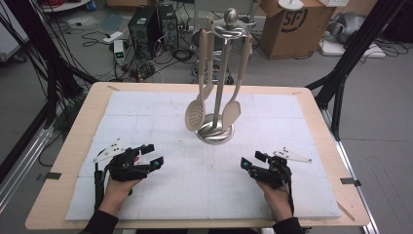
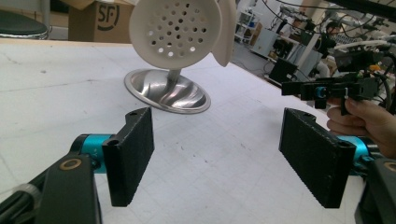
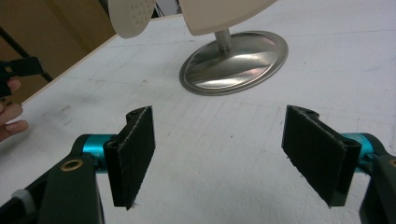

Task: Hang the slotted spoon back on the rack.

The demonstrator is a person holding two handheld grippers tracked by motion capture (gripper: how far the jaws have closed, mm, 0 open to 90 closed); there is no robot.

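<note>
A steel utensil stand (image 1: 215, 131) rises from the middle of the white mat, its round base (image 2: 166, 91) (image 3: 236, 58) resting flat. Cream utensils hang from its top ring: a slotted skimmer (image 1: 196, 115) (image 2: 175, 30) at the left, a spoon (image 1: 232, 112) (image 3: 219, 14) at the right, and another behind. My left gripper (image 1: 150, 156) (image 2: 217, 158) rests at the near left of the mat, open and empty. My right gripper (image 1: 253, 161) (image 3: 219, 156) sits at the near right, also open and empty. Both point toward the stand from a short distance.
The white foam mat (image 1: 146, 112) covers a wooden table (image 1: 73, 146). Beyond the far edge lie cables, a computer case (image 1: 143, 24) and a cardboard box (image 1: 294, 24). Black frame legs (image 1: 350, 53) stand at the right.
</note>
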